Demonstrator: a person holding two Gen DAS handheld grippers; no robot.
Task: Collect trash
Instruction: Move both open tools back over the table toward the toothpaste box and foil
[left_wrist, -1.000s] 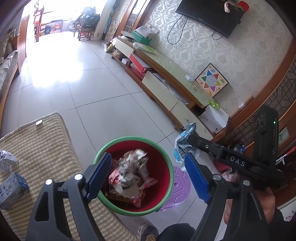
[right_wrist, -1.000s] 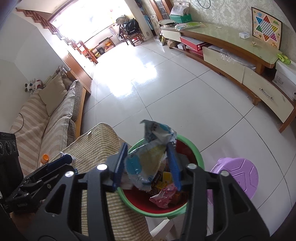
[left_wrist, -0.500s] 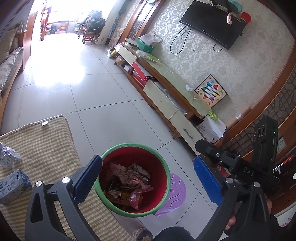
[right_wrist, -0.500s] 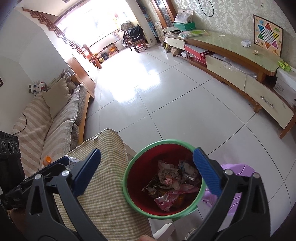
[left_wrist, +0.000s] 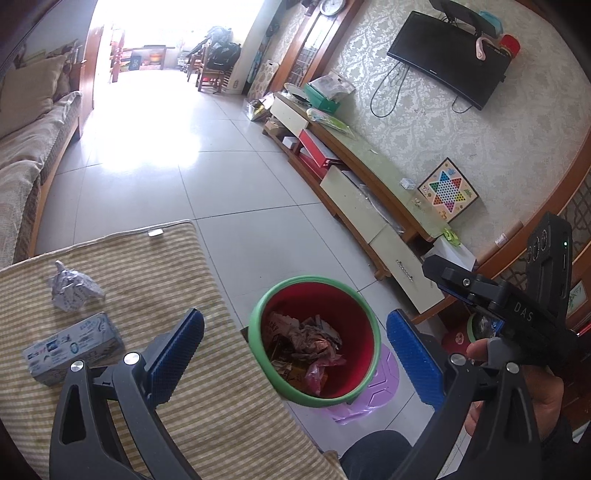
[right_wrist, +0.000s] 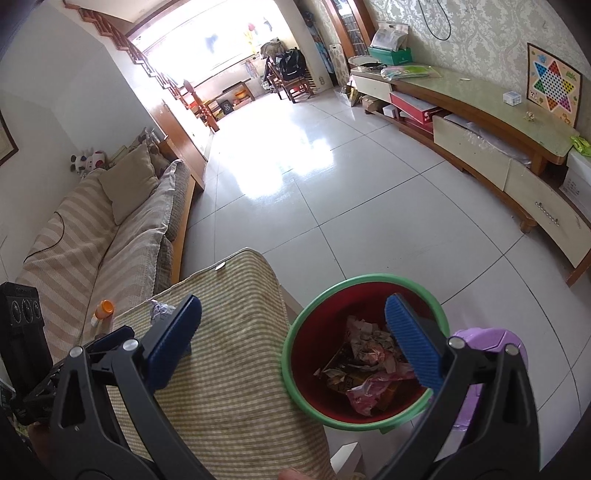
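A: Where do the tools stand?

B: Both are spread wide with nothing between the pads. The left tool (left_wrist: 293, 354) hangs over the edge of the striped cloth (left_wrist: 155, 280) on the tabletop, its opening framing the bin (left_wrist: 314, 339). The right tool (right_wrist: 293, 343) is likewise released, one pad above the cloth and the other over the bin's mouth.

A: And the trash?

B: Some already lies in the bin: crumpled paper and a pink wrapper (left_wrist: 316, 373). Two pieces wait on the cloth: a crumpled silver wad (left_wrist: 72, 288) and a small blue-and-white carton (left_wrist: 72, 347) lying on its side just near it.

A: Why does the bin sit there?

B: I'd judge it's set tight against the tabletop's edge so each piece needs only a short carry. It seems to rest on a purple stool (left_wrist: 369, 387).

A: Anything unclear?

B: The stool is mostly hidden under the bin. From the right wrist view the carton is blocked by the tool's left pad, and only a corner of the wad shows. An orange-capped bottle (right_wrist: 103, 312) lies on the sofa (right_wrist: 110, 236); whether it counts as trash I can't tell.
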